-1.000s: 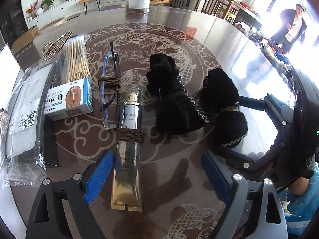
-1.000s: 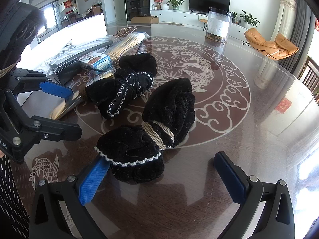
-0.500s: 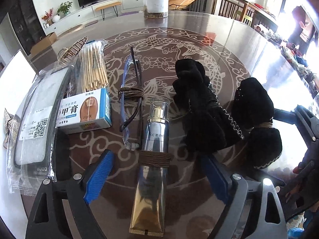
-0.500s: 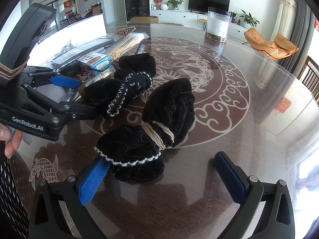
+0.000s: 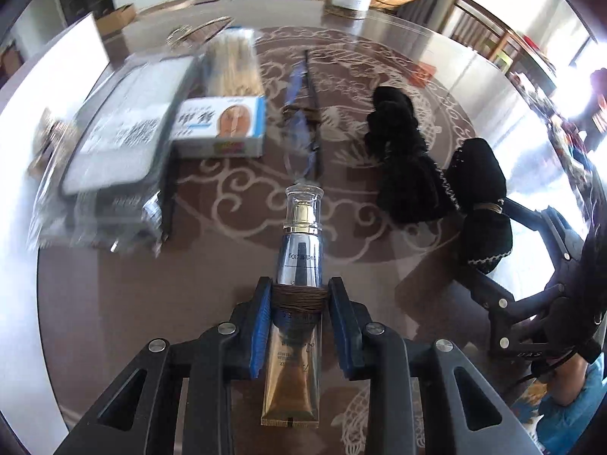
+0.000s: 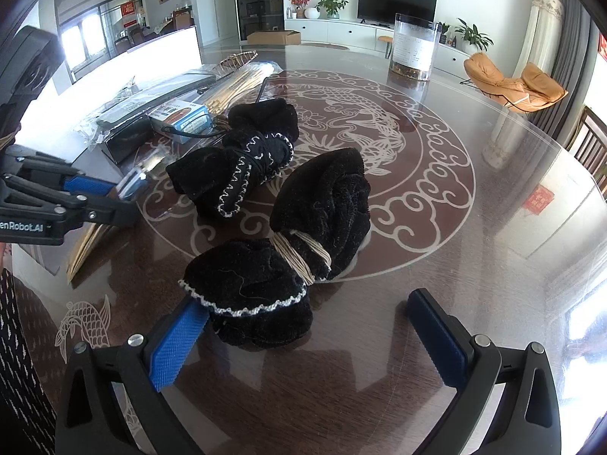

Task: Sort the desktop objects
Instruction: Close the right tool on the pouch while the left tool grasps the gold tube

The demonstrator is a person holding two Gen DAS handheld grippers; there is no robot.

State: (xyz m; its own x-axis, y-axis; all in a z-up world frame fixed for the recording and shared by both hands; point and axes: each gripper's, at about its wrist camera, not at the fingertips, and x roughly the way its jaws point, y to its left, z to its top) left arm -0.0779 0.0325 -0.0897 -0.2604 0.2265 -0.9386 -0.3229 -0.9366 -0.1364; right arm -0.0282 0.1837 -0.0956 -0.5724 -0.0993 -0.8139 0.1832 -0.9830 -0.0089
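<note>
My left gripper [image 5: 299,299] is shut on a silver and gold cosmetic tube [image 5: 297,261] with a clear cap, gripping it at its brown thread band. It also shows in the right wrist view [image 6: 95,197]. My right gripper [image 6: 303,330] is open, its jaws either side of the near end of a black cloth bundle [image 6: 303,235] tied with pale string. That bundle also shows in the left wrist view [image 5: 481,197]. A second black bundle [image 6: 239,159] lies beyond it.
A blue and white box [image 5: 220,125], a pack of cotton swabs [image 5: 233,60], a bagged grey item [image 5: 121,121] and blue glasses [image 5: 303,113] lie on the left of the round table. A clear jar [image 6: 413,47] stands at the far side.
My left gripper has moved forward over the tube and shut on it at the thread band. The right gripper has stayed open around the tied bundle.
</note>
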